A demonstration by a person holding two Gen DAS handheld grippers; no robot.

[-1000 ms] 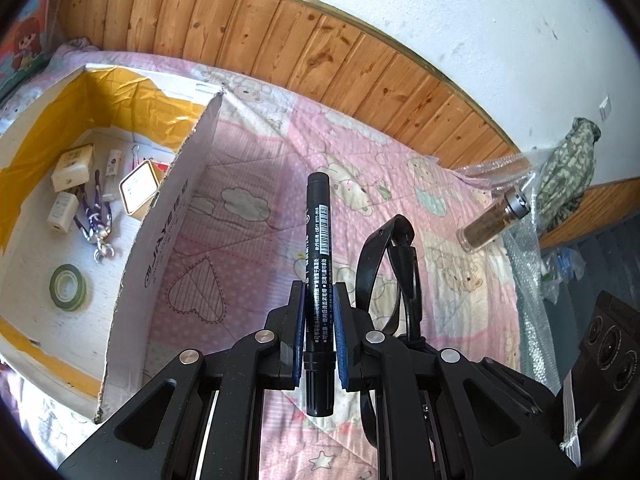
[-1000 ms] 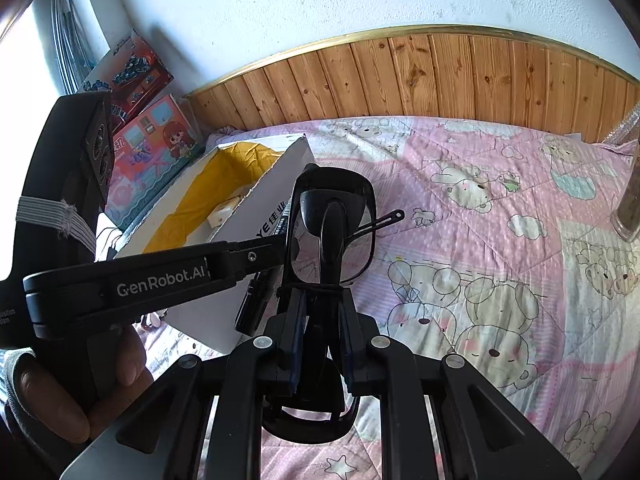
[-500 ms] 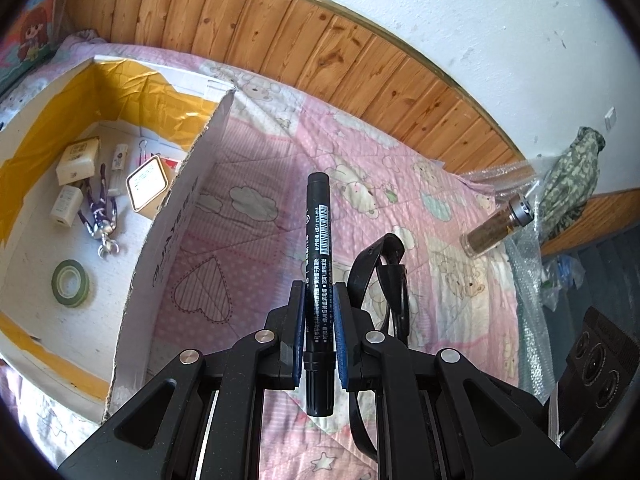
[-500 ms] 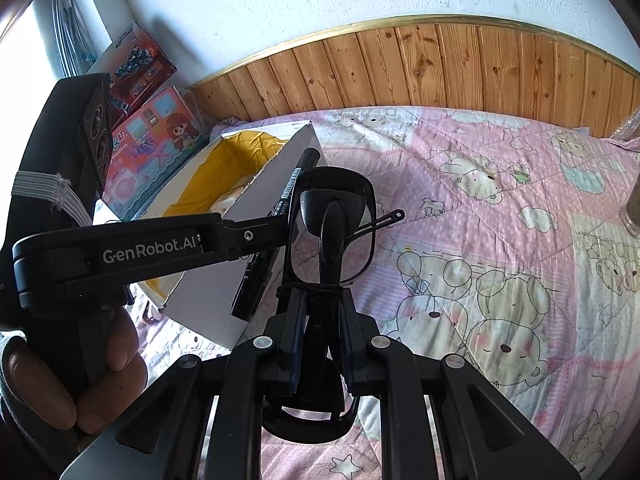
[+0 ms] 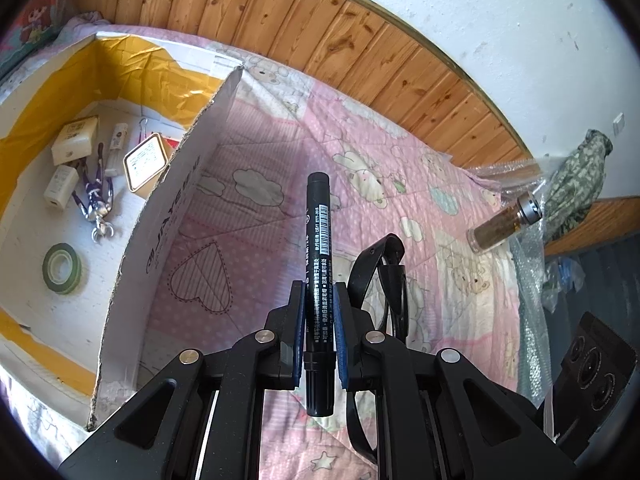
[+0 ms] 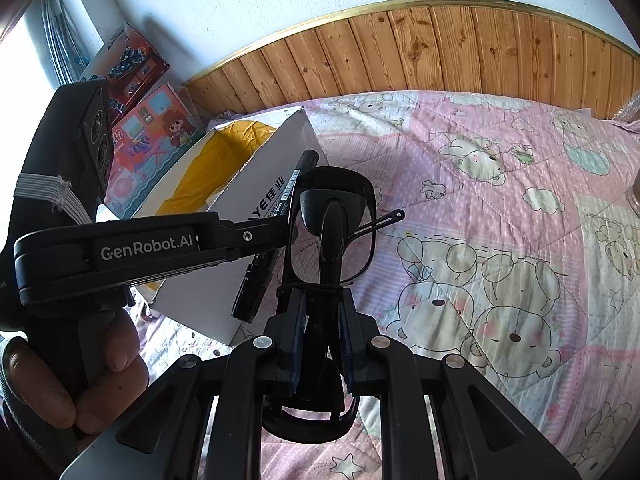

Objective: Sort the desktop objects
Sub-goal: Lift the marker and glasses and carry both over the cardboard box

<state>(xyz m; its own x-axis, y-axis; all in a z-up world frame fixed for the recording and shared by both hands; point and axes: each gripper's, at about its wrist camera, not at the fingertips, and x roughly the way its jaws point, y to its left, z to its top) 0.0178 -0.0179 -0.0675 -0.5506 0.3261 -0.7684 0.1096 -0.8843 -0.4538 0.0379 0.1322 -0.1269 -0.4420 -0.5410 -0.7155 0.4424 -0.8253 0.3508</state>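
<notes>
Fingers of both grippers are clamped: the left gripper (image 5: 318, 304) pinches one black marker (image 5: 317, 264) between its blue pads, and the right gripper (image 6: 320, 312) is closed on one pair of black-framed glasses (image 6: 332, 232), folded. Under both spreads the pink cartoon-print quilt (image 5: 256, 184), and on it stands one white cardboard box (image 5: 160, 216) with yellow tape inside. Only the left wrist view looks down into that box: two cream adapters, what may be a small tin, a purple figure keychain and one green tape roll (image 5: 62, 268). It alone also shows one glass bottle (image 5: 502, 224) lying far right. Only the right wrist view shows the person's hand (image 6: 72, 376) around the left gripper's handle, and two toy boxes against the wall. Marker's long axis runs along the fingers, its far end pointing away over the quilt, just right of the box wall. Glasses stand on end, lenses upward
</notes>
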